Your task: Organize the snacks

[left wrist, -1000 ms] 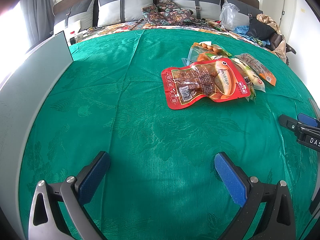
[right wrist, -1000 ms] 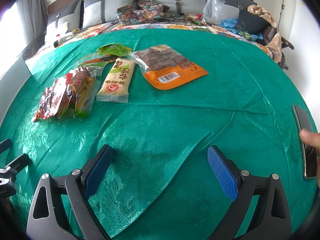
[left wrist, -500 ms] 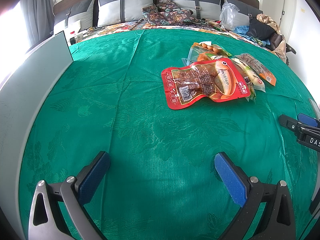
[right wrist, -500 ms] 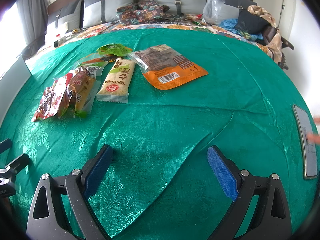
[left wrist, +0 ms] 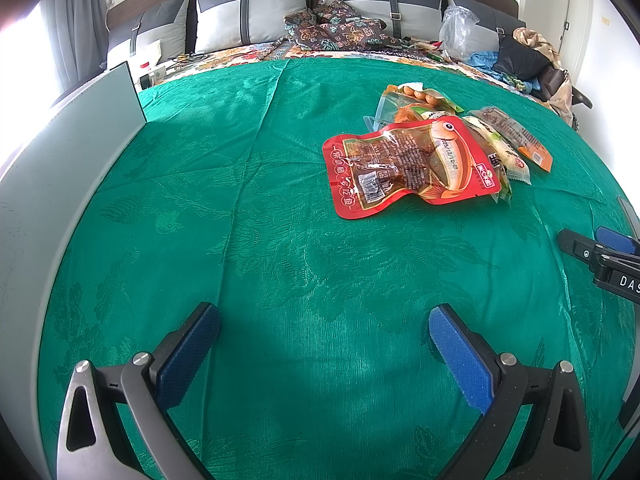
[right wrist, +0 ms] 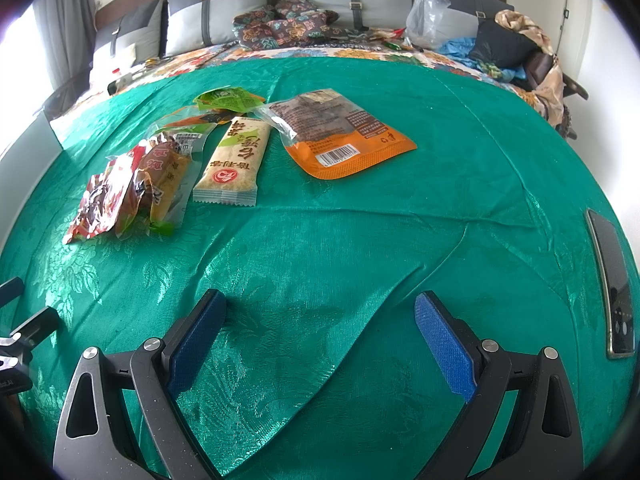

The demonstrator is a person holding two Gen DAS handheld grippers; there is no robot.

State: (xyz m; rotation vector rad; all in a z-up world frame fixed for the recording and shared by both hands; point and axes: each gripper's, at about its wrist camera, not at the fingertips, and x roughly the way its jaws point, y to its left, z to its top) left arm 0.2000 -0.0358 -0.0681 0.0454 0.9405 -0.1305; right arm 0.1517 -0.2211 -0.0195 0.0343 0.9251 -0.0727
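both claws, left claw (left wrist: pixel 324 344) and right claw (right wrist: pixel 320 332), sat spread wide, holding nothing; red snack pack (left wrist: pixel 408 166) at 1 o'clock on the bed (left wrist: pixel 248 208).

- A date-like print, roughly "2025/12/10-09", is seen on the red plastic fish-picture snack pouch (left wrist: pixel 408 164)
- White letters "DAS" are read on the black gripper body at the right edge (left wrist: pixel 618 276)
- A barcode, digits too small to read, is printed on the orange-bottomed clear snack pouch (right wrist: pixel 340 136)
- Chinese characters are printed on the cream rectangular snack bar wrapper (right wrist: pixel 234 160)
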